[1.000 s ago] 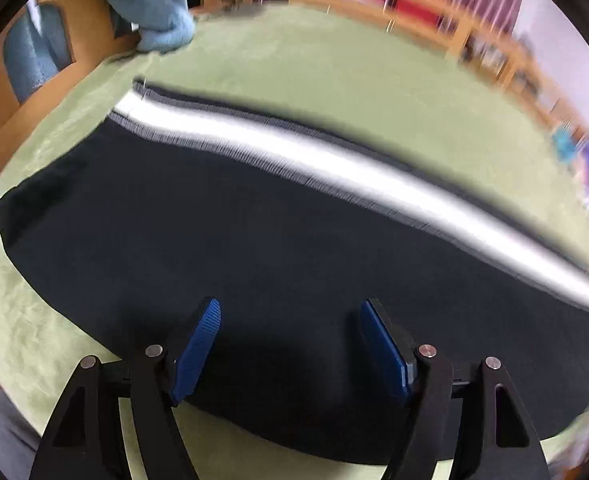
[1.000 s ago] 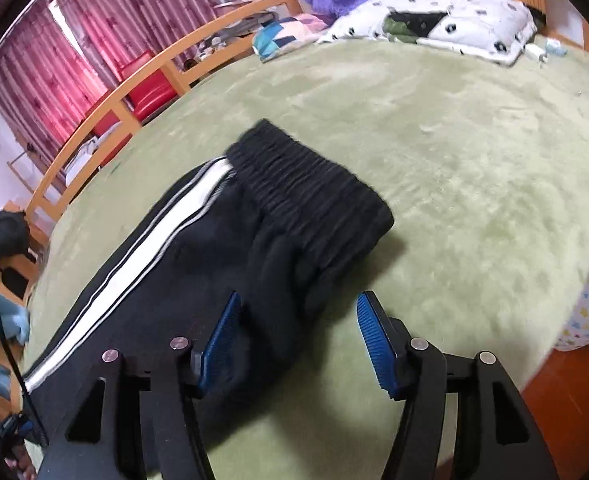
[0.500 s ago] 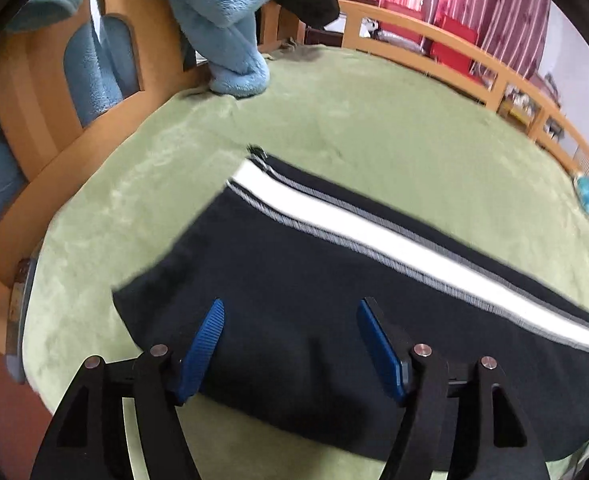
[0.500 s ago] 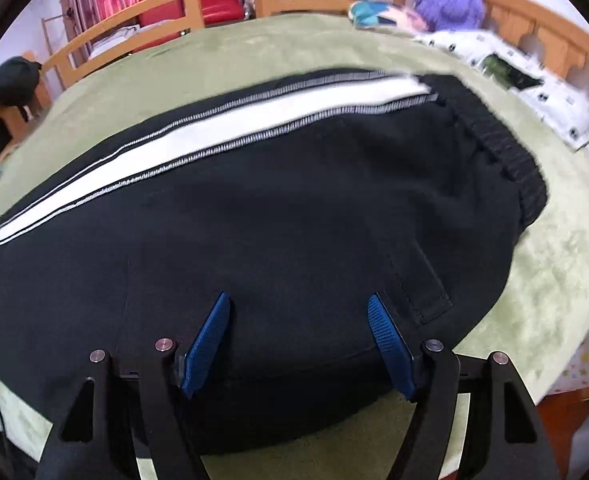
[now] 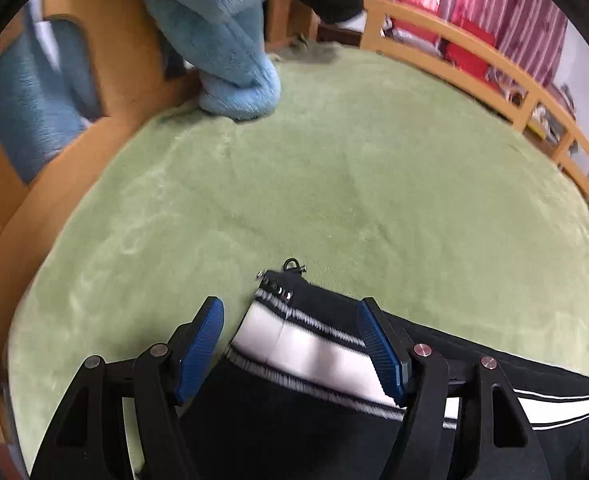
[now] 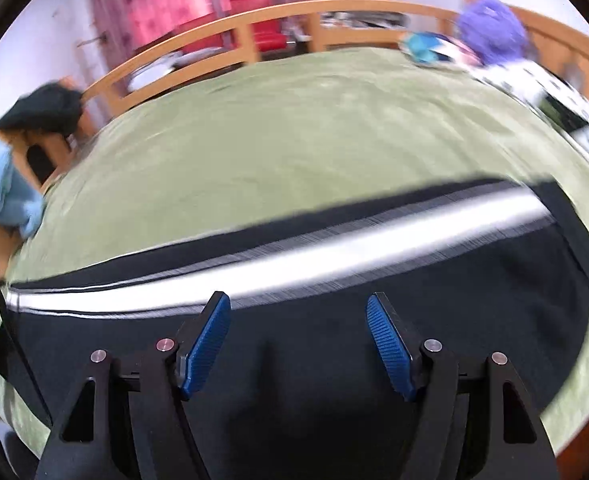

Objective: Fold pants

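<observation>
Black pants with a white side stripe lie flat on a green bed cover. In the left wrist view the leg cuff end with its stripe and a small zipper pull lies between my open fingers. My left gripper is open over that cuff, holding nothing. My right gripper is open above the black fabric, just below the stripe, toward the waistband end at the right. The right wrist view is motion blurred.
A wooden bed rail runs along the far side. A blue fleece blanket hangs over the footboard at the left. A purple plush and a patterned pillow sit at the head end.
My left gripper has moved along the leg to its cuff end. My right gripper has moved up over the pants toward the stripe. Both stay open.
</observation>
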### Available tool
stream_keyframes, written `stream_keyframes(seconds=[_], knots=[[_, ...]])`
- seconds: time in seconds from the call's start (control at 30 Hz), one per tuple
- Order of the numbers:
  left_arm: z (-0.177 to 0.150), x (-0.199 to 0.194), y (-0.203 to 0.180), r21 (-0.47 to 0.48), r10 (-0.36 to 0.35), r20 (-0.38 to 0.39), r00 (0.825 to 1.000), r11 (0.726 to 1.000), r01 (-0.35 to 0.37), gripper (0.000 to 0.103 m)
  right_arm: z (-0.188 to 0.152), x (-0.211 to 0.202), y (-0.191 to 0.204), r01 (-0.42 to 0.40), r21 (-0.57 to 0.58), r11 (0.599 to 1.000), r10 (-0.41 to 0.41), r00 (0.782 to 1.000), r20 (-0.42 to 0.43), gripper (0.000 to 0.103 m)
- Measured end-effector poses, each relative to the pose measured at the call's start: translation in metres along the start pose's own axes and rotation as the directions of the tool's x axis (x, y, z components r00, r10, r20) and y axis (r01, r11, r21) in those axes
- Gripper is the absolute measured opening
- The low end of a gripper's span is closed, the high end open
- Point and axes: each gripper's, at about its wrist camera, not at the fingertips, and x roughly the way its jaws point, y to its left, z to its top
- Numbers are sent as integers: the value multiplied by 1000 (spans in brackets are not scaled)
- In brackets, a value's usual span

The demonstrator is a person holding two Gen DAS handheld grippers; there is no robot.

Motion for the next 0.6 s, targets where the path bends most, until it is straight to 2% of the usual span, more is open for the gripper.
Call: stream_keyframes(seconds=[0.07,0.1,0.13,0.17,0.23,0.27,0.3,0.4,0.5,0.57,0.6], knots=[[3,21,-5,32,16,-66,998,999,-14,64,9,19,15,-1,-35,999,0,1000,-20,70],[2,30,-7,29,27,-77,997,999,-25,53,11,26,18,-4,-36,999,3,1000,-25,70],[3,33,-9,34,56,-67,996,998,-54,31,13,34,22,-20,-28,999,19,999,-32,70],[2,34,-11,49,93,-45,995,995,-91,26,15,41,23,-31,-21,999,31,999,-39,70],[5,24,-2,10,26,7,1000,1000,-26,20,13,51,26,-38,-7,999,37,998,-58,70],[7,9,10,-55,-35,73,997,998,39,20,12,54,25,-36,-5,999,36,997,-65,70],[10,0,18,-81,-62,114,992,994,71,20,12,57,23,-33,-4,999,33,997,-71,70],[15,9,27,-140,-63,122,991,987,80,20,8,57,20,-36,11,999,37,997,-65,70],[13,43,16,-97,33,3,999,995,-33,21,12,58,18,-38,13,999,39,997,-70,70],[7,43,7,-35,96,18,995,995,-95,28,15,55,18,-38,8,999,38,998,-56,70],[6,39,4,-15,124,27,992,992,-124,36,16,54,18,-37,2,999,37,998,-50,71]])
